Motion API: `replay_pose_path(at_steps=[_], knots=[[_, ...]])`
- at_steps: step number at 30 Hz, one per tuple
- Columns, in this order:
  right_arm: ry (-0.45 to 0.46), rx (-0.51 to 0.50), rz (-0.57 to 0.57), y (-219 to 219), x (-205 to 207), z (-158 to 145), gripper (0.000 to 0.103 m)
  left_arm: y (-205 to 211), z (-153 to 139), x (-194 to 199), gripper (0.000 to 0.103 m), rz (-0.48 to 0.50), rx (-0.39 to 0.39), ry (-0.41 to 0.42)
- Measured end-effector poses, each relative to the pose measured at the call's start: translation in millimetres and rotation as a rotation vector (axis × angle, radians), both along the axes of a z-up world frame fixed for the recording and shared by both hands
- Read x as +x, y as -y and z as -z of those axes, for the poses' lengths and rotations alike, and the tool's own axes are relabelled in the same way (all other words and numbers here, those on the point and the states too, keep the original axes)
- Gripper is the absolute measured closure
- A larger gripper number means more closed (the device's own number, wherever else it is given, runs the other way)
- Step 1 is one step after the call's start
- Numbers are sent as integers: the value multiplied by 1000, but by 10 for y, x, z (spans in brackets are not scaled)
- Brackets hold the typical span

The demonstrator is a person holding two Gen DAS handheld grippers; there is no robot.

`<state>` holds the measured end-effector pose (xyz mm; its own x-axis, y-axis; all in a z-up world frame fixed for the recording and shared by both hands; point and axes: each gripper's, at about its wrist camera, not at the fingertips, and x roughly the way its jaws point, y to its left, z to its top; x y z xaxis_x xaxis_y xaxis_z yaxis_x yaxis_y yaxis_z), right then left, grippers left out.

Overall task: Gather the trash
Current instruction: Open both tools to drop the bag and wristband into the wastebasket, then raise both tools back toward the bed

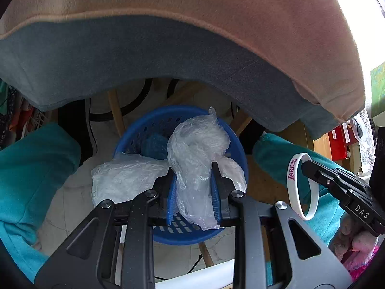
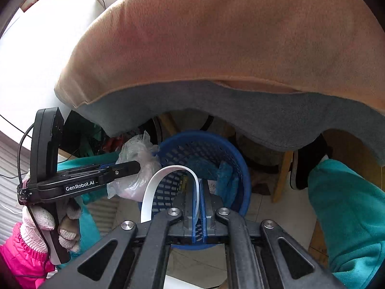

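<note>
A blue perforated basket (image 1: 134, 130) stands on the tiled floor under a draped blanket. My left gripper (image 1: 192, 168) is shut on a crumpled clear plastic bag (image 1: 197, 142), which hangs over the basket's rim; more of the film spreads out to the left. In the right wrist view the same bag (image 2: 137, 149) sits at the left gripper's tip (image 2: 137, 166), beside the basket (image 2: 240, 163). My right gripper (image 2: 197, 183) is shut on a white "Lakers" wristband (image 2: 154, 185) above the basket's mouth. From the left wrist view that wristband (image 1: 292, 173) loops off the right gripper (image 1: 304, 166).
A peach and grey-blue blanket (image 1: 192, 36) overhangs the basket. Teal-clad legs (image 1: 36, 168) flank it on both sides, with a black shoe (image 2: 305, 163) to the right. Wooden legs (image 1: 115, 110) stand behind. Blue crumpled scraps (image 2: 226, 171) lie inside the basket.
</note>
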<state>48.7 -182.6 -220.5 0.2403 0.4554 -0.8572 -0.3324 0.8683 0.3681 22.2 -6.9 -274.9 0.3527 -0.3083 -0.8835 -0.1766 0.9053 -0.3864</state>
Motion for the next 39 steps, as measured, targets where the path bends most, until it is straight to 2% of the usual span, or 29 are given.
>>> replay_pose_path(at_steps=[4,10,15,16,18,20,21,22,24,27,32,39], knots=[[-17,-14,-10,-46,-15,79,97,-11,96,32,79,-7,-5,-25],[-25,-12,-12,-75,-16,130,82,13,131,35,78,-12,7,-32],[-26,-10,-15,-91,-1,146,81,53,129,54,72,-3,22,-30],[-25,-11,-13,-92,3,150,80,47,127,52,69,-2,24,-30],[-26,-11,-6,-85,10,158,73,45,129,52,55,-3,28,-24],[-26,-17,-2,-84,11,163,71,42,126,49,50,-7,36,-17],[-25,-19,0,-82,10,165,66,40,125,49,46,-10,40,-17],[-26,-22,3,-79,8,167,62,41,111,51,46,-11,41,-16],[-21,-30,9,-73,5,170,46,23,108,54,46,-11,39,-14],[-12,-50,14,-70,-2,159,31,19,94,59,46,-9,55,-10],[13,-78,26,-43,-2,114,22,45,10,61,46,0,91,10],[54,-111,54,1,21,10,20,105,-204,49,46,18,162,71]])
